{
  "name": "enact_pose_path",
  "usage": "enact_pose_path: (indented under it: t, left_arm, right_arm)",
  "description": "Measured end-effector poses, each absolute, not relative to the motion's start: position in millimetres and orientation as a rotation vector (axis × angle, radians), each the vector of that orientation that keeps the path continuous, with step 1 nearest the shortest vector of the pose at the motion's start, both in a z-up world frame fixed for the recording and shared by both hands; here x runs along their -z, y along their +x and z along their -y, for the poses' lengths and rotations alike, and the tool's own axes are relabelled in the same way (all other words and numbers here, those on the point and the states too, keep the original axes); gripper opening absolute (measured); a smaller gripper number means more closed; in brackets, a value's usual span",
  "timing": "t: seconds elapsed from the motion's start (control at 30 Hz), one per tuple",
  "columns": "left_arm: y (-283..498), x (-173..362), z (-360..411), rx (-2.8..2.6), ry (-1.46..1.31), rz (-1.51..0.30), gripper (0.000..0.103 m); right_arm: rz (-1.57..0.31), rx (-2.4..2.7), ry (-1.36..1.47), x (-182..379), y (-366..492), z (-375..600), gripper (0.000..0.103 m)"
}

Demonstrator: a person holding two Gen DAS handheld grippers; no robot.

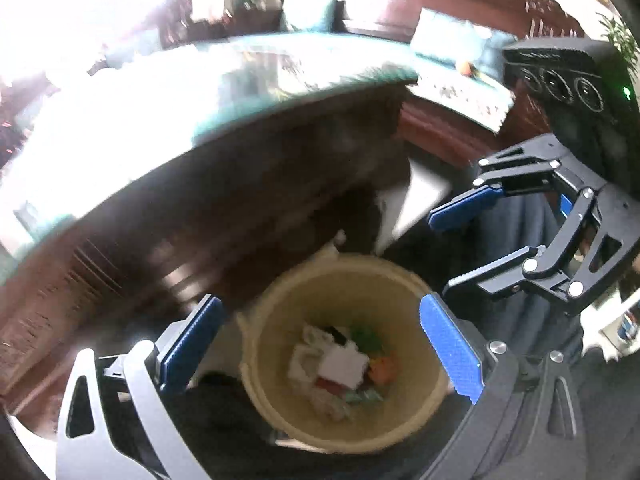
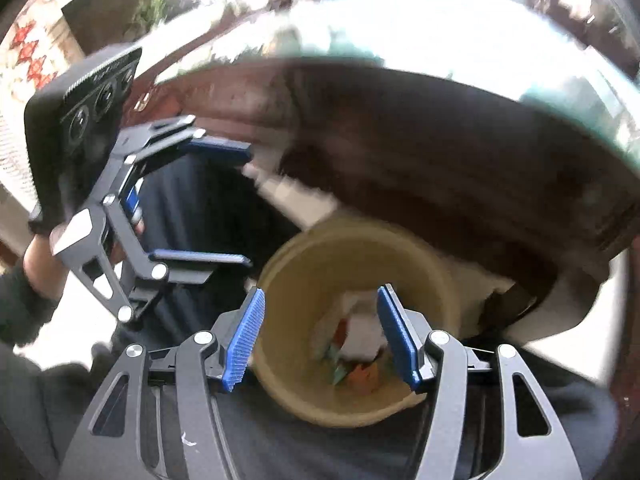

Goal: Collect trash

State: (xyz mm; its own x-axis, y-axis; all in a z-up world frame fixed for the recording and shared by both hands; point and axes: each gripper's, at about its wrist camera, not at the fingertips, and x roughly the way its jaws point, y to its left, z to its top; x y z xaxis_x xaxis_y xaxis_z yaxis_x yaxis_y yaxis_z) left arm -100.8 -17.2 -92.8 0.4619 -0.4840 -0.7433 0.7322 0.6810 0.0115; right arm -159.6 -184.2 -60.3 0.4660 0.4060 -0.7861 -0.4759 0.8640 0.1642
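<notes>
A tan round waste bin (image 1: 280, 304) stands on the floor below both grippers, also seen in the right wrist view (image 2: 304, 264). Inside lie crumpled white paper (image 1: 344, 364), green and orange scraps, blurred in the right wrist view (image 2: 360, 344). My left gripper (image 1: 320, 340) is open and empty above the bin's mouth; it also shows at the left of the right wrist view (image 2: 248, 208). My right gripper (image 2: 320, 332) is open and empty over the bin; it shows at the right of the left wrist view (image 1: 444, 252).
A dark wooden table with a glass top (image 1: 200, 92) stands just behind the bin, its edge overhanging (image 2: 440, 92). A patterned cushioned bench (image 1: 460, 80) is at the back right. The person's dark trousers (image 2: 192, 208) are beside the bin. Both views are motion-blurred.
</notes>
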Motion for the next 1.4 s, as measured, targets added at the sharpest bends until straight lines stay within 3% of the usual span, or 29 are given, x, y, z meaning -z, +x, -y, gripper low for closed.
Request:
enact_pose_path:
  t: [0.37,0.57,0.9,1.4]
  left_arm:
    - [-55,-1,-2,0.404,0.113,-0.493,0.099]
    - [-40,-6,-4,0.222,0.031,-0.494,0.099]
    - [-26,-16,-16,0.103,-0.014,-0.423,0.099]
    - [6,-16,-7,0.068,0.031,-0.455,0.099]
  right_arm:
    - [-0.572,-0.295,-0.112,-18,-142,178,0.072]
    - [-0.46,-0.224,-0.047,-26,-135,182,0.096]
    - [-0.375,-0.14,0.034,-32,-104,195,0.095]
    - [-0.461,-0.174,0.131,-20,-65,203,0.095]
